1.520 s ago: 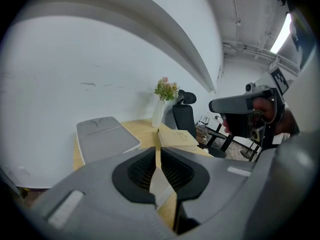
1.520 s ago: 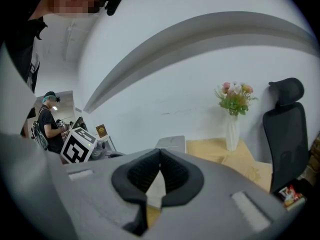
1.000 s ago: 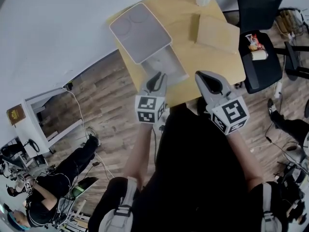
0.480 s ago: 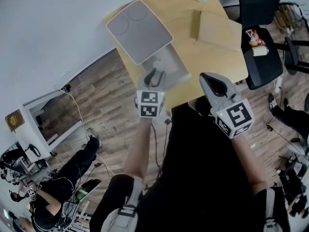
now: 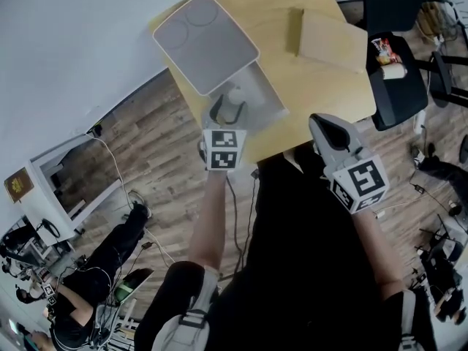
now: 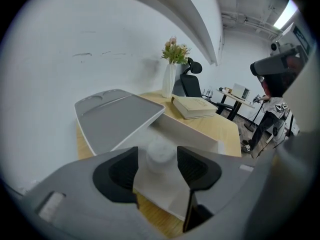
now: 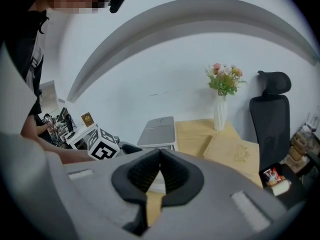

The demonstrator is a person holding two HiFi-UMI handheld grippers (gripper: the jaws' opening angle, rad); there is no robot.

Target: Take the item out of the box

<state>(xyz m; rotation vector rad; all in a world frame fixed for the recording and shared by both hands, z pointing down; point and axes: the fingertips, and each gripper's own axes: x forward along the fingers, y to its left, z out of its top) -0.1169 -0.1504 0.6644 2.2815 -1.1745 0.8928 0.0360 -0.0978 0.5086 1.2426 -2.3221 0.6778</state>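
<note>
Left tongs [image 6: 159,156] are opening wide over the box [image 5: 272,97], and the item [image 6: 160,154] shows in the gap between the two pads; neither pad appears to press on it, so it is not held. Right tongs [image 7: 159,159] are closed tip to tip with nothing in them, hanging off the near edge of the tabletop [image 5: 322,86], well apart from the box. The item is a small, white, round piece that sits in the near part of the open white box, whose lid [image 5: 205,42] lies tipped back behind it. Its outline is blurred, so whether it is a jar, a cap or a roll cannot be told. By its size it is likely light, and its pale smooth look suggests it could slip or roll out of a loose pinch. Its rounded sides, taken squarely across the widest part with a pad on each side, seem the best hold, followed by a straight lift clear of the box walls.
</note>
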